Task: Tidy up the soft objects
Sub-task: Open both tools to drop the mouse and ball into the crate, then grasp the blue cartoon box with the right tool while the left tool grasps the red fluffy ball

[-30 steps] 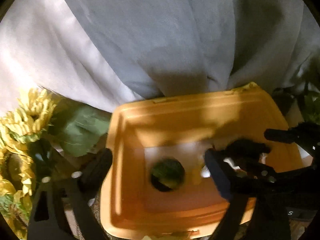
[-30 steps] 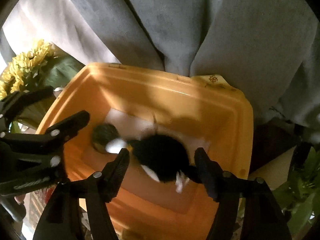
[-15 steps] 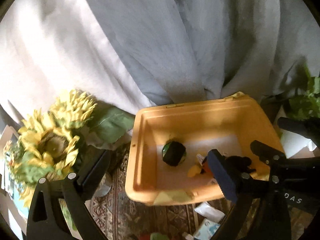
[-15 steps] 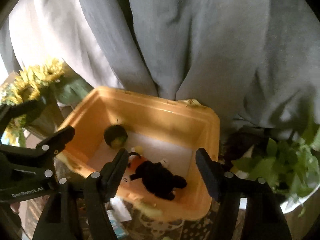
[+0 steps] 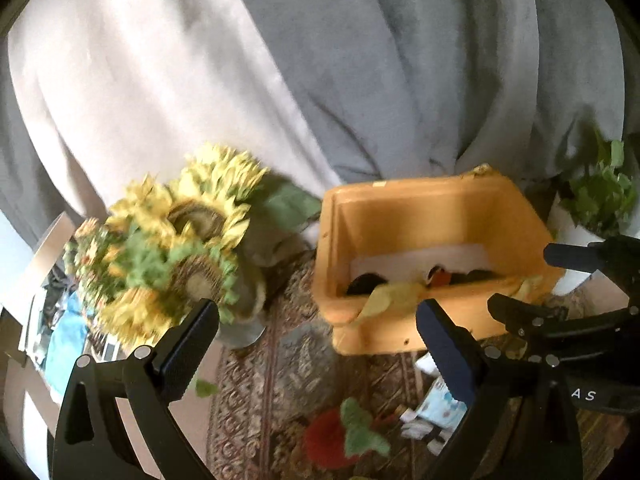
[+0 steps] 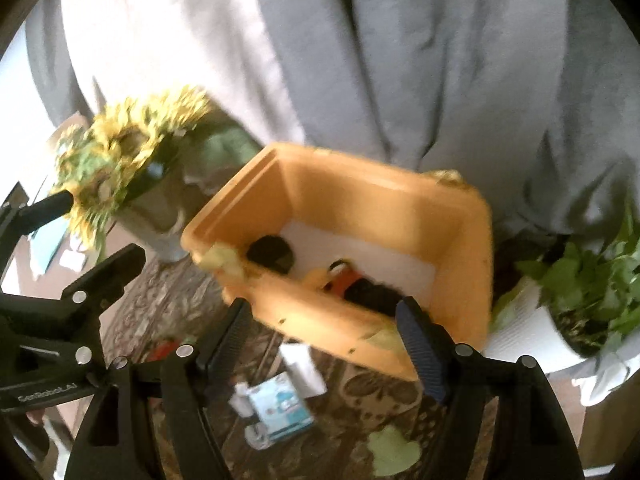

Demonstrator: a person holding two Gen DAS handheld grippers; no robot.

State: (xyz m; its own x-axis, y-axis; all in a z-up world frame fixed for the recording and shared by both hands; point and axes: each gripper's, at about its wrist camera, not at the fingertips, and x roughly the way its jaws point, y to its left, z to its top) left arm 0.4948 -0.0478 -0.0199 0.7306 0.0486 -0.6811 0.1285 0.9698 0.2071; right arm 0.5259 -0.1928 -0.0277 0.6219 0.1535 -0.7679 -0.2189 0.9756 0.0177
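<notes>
Black plush toy [image 6: 372,294] lies inside the orange bin [image 6: 360,196], beside a dark round plush [image 6: 270,254]. Bin sits just beyond the right tool [image 6: 324,334], which is spread, empty. Left tool [image 5: 318,338] spread, empty, near side of bin; sunflowers [image 5: 180,248] left.

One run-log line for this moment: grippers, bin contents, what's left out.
left gripper: open, empty | right gripper: open, empty | orange plastic bin: black plush toy, dark round plush | red plush strawberry: on rug

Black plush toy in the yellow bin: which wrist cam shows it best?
Right wrist: it looks down into the yellow bin, showing the black plush toy on the floor. Left wrist shows only its top behind the front wall.
</notes>
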